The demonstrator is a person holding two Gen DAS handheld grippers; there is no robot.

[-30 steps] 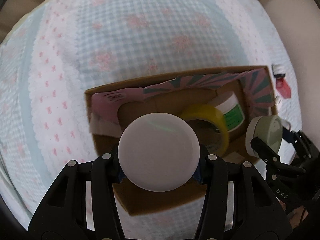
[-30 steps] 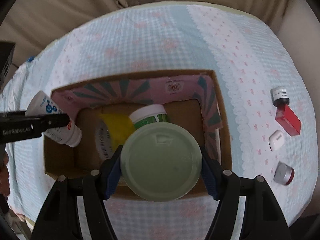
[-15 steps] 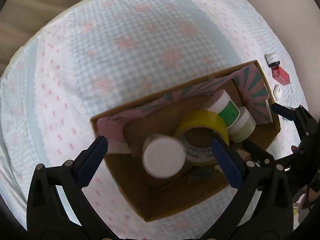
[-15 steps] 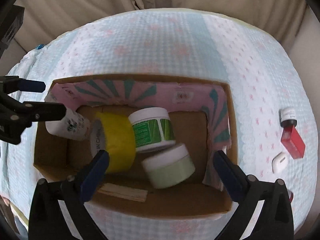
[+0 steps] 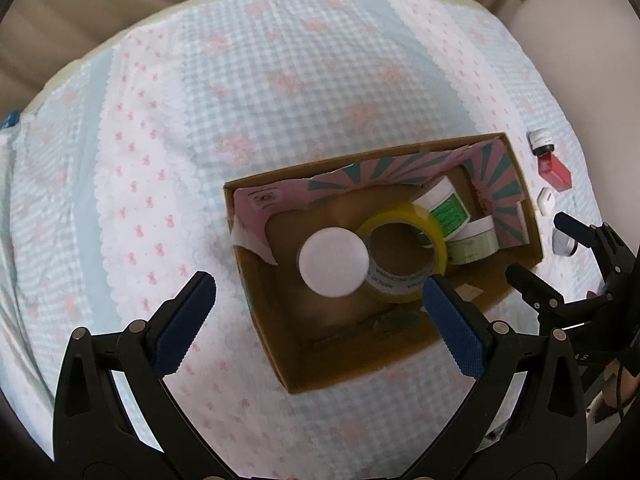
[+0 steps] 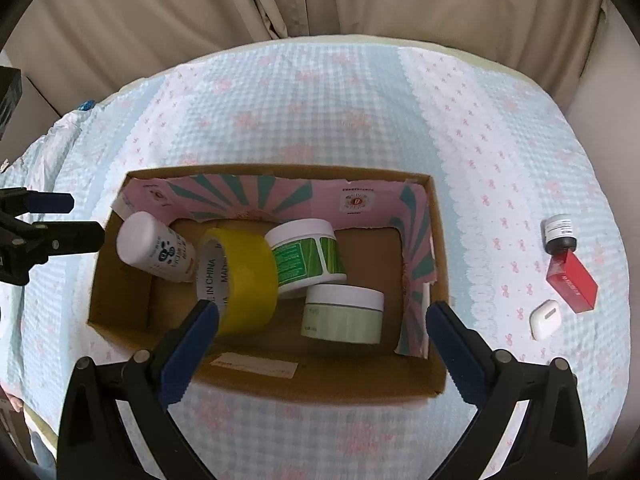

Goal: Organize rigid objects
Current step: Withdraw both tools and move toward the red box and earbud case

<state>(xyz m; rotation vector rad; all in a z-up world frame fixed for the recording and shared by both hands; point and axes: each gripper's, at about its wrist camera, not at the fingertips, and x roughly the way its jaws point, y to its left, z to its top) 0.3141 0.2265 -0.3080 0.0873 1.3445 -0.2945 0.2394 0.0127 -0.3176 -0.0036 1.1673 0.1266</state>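
Observation:
A cardboard box [image 6: 328,390] with a pink and teal lining sits on the checked cloth. Inside it lie a white bottle [image 6: 154,250], a yellow tape roll [image 6: 244,280], a green-labelled jar [image 6: 306,260] and a pale green jar [image 6: 342,314]. The box [image 5: 360,354], bottle [image 5: 333,261] and tape roll [image 5: 416,220] also show in the left wrist view. My left gripper [image 5: 316,294] is open and empty above the box's left end. My right gripper [image 6: 322,320] is open and empty above the box's near side.
To the right of the box on the cloth lie a small dark-capped bottle [image 6: 560,234], a red box [image 6: 572,280], a white earbud case [image 6: 544,319] and a silver tin [image 5: 563,241]. Beige curtains [image 6: 320,0] hang behind the table.
Both grippers opened and let go: the white bottle and the pale green jar now lie in the box. Both grippers have pulled up and back from the box.

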